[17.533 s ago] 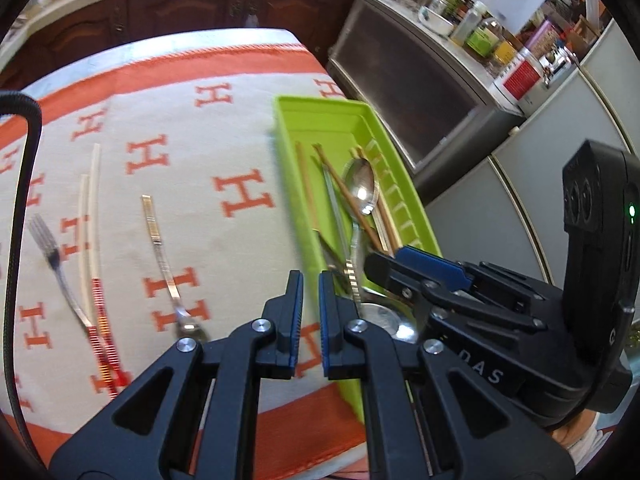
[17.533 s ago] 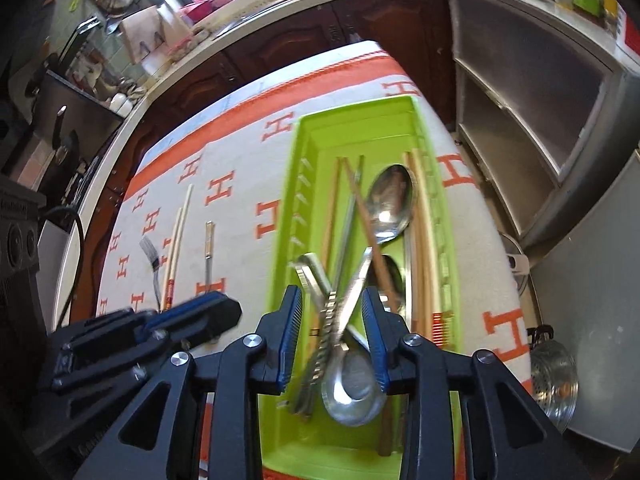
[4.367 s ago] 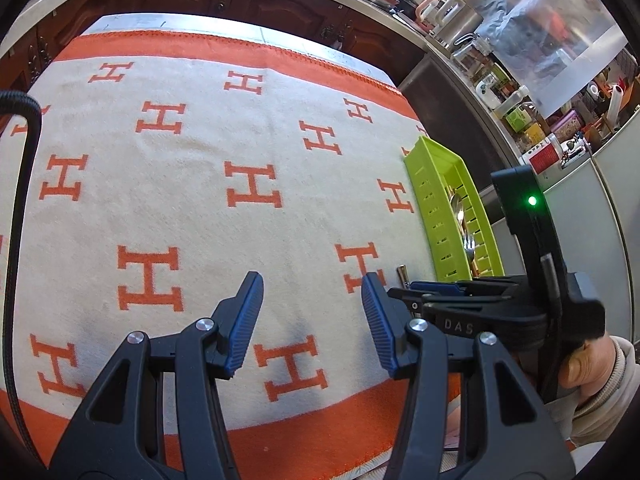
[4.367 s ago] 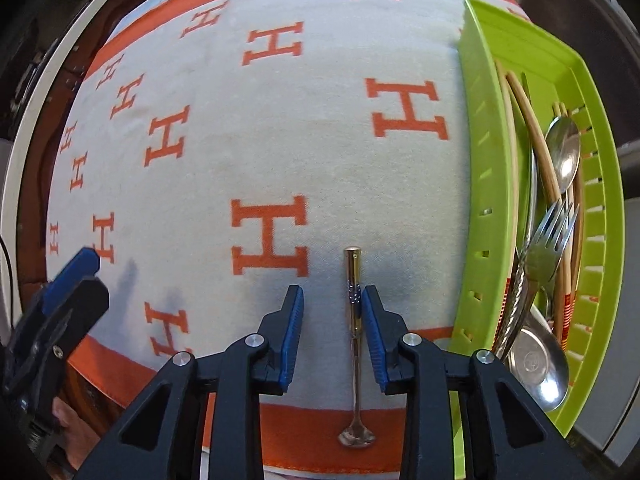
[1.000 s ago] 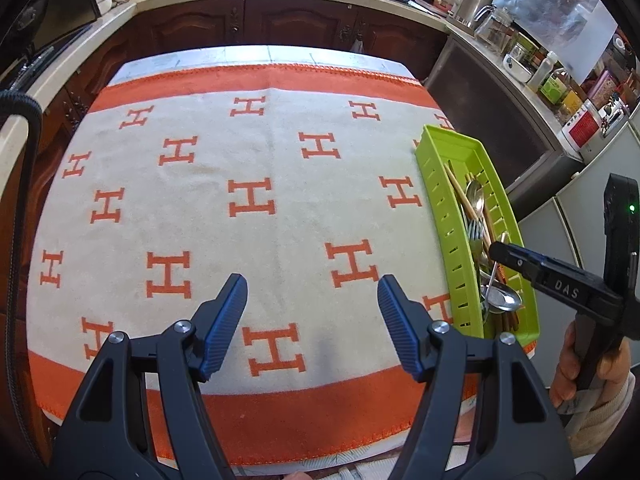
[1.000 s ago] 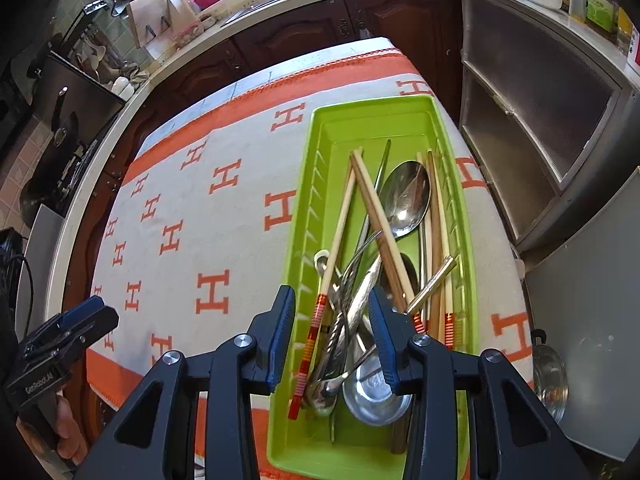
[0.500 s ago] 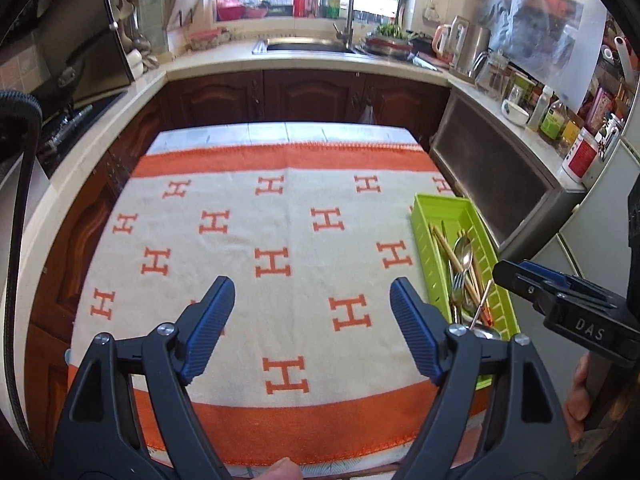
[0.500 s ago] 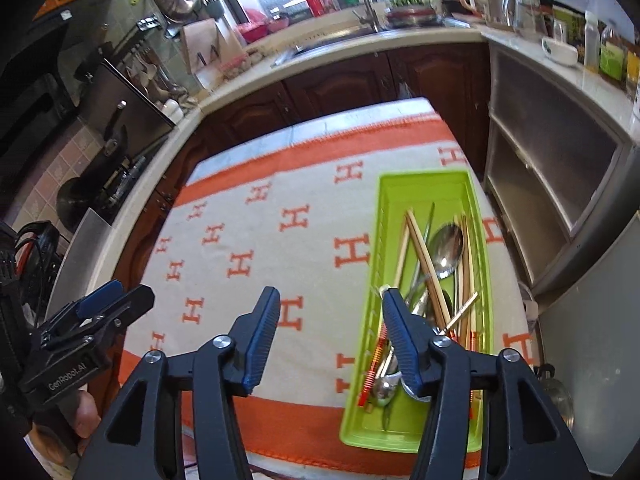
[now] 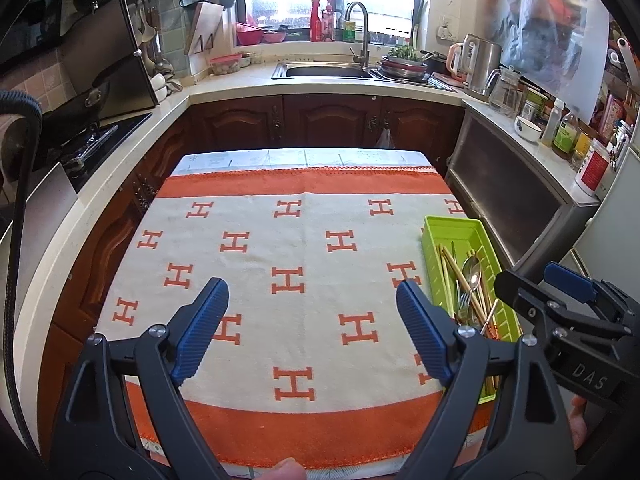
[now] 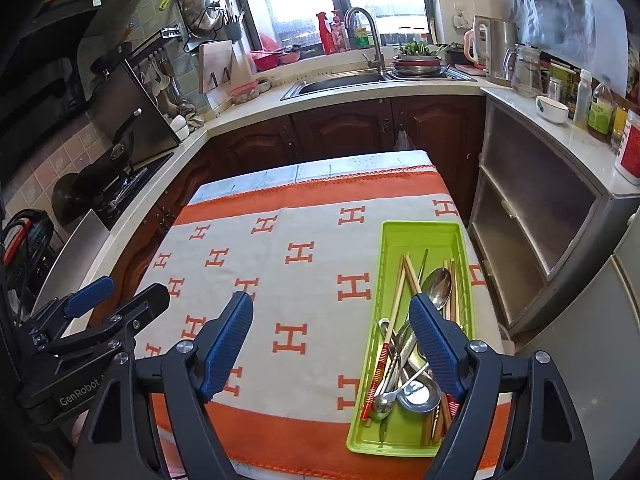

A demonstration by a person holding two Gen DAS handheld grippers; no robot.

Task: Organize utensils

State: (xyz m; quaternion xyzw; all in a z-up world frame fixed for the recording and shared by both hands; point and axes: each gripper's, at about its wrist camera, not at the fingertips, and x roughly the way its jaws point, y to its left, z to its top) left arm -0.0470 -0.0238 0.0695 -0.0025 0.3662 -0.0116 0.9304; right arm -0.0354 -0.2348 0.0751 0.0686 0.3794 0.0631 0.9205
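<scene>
Bench (image 9: 304,157): pale top, covered almost to its edges by a cream cloth with orange H motifs and orange borders (image 9: 280,248).

Lime-green plastic slotted tray (image 10: 420,236): long and narrow, lying on the cloth along the bench's right side, lengthwise from near edge toward far edge. Also seen in my left view (image 9: 454,229).

Tray contents, heaped and crossing one another in the near half:
- wooden chopsticks with red-banded ends (image 10: 394,312), several, some angled across the pile;
- large steel spoon (image 10: 439,282), bowl toward the far end;
- round steel ladle-like spoon (image 10: 418,394), bowl at the near end;
- further steel cutlery beneath, too tangled to tell apart.

My left gripper (image 9: 312,334): black frame, blue ribbed pads; jaws spread wide, holding nothing, above the near middle of the cloth.

My right gripper (image 10: 332,346): same build; jaws spread wide, holding nothing, the right finger over the tray's near half, the left over the cloth.

Surroundings: steel sink with curved tap (image 9: 362,54) under a window, dark wooden cabinets (image 9: 328,120), grey metal cupboard (image 10: 536,216) just beside the bench.
</scene>
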